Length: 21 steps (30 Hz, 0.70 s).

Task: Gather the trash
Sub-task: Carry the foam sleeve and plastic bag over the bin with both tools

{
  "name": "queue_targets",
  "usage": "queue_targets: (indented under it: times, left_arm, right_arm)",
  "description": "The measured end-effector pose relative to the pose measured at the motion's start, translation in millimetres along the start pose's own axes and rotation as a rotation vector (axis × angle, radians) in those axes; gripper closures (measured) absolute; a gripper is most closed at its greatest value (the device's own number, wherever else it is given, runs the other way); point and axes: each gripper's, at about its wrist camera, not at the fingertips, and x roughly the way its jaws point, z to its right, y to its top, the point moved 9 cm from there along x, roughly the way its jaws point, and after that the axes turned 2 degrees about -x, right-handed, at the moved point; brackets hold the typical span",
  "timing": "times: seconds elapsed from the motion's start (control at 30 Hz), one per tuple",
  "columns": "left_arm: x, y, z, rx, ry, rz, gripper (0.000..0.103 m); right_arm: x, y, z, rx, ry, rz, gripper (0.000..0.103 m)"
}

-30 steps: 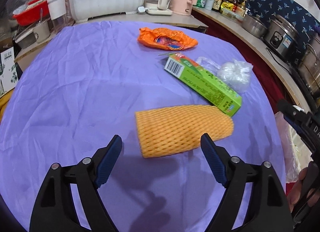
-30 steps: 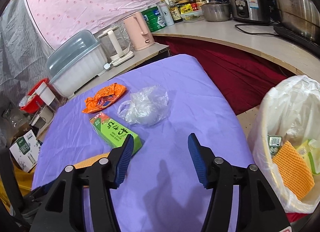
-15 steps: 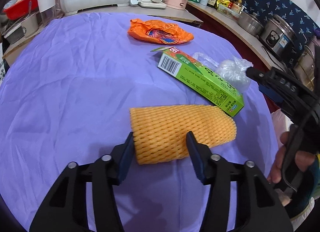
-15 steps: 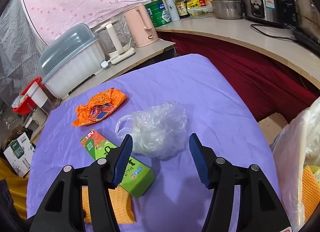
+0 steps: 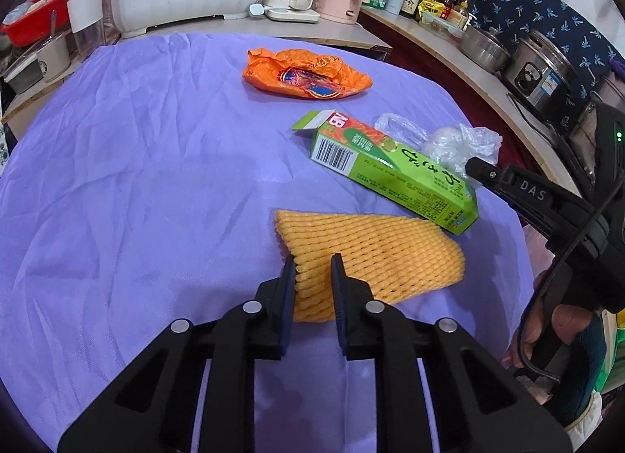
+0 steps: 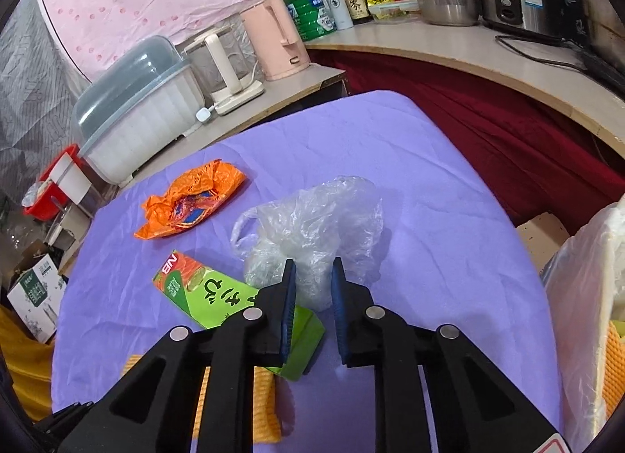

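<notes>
Left claw (image 5: 311, 273) — wide a second before — had pinched the foam net (image 5: 375, 253); right claw (image 6: 311, 277) had clamped the plastic bag (image 6: 312, 226). Both ready for binning.

Left wrist view looks forward and down along its fingers (image 5: 290, 289), close above the purple cloth (image 5: 136, 179); right wrist view likewise; both share the green carton (image 5: 394, 171) (image 6: 203, 292) ahead of the fingertips.

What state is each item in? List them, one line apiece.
Left tool: shut on foam net.
Right tool: shut on plastic bag.
Foam net: lying flat, near corner pinched.
Plastic bag: crumpled, near edge pinched.
Green box: lying flat, end flap open.
Orange wrapper: crumpled, untouched.
Trash bag: open, trash inside.
</notes>
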Motion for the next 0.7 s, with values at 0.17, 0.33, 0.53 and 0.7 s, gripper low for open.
queue_targets:
  times: [0.17,0.33,0.53,0.7]
  left_arm:
    - [-17.9,-0.6,13.1,0.023,-0.005,0.024,0.090]
    - [-39.1,-2.5,31.2,0.055,-0.010,0.055,0.092]
    - [-68.5,-4.3,51.4,0.080,-0.033,0.094,0.093]
    - [-91.3,-6.1,68.0,0.104,-0.046,0.126,0.093]
  right_arm:
    - [-32.3,7.3,8.5,0.016,0.006,0.041,0.087]
    - [-65.0,9.9,18.1,0.028,0.010,0.078,0.087]
    - [-107.0,10.6,32.5,0.044,0.015,0.124,0.087]
    - [-136.9,7.4,45.2,0.057,0.010,0.156,0.087]
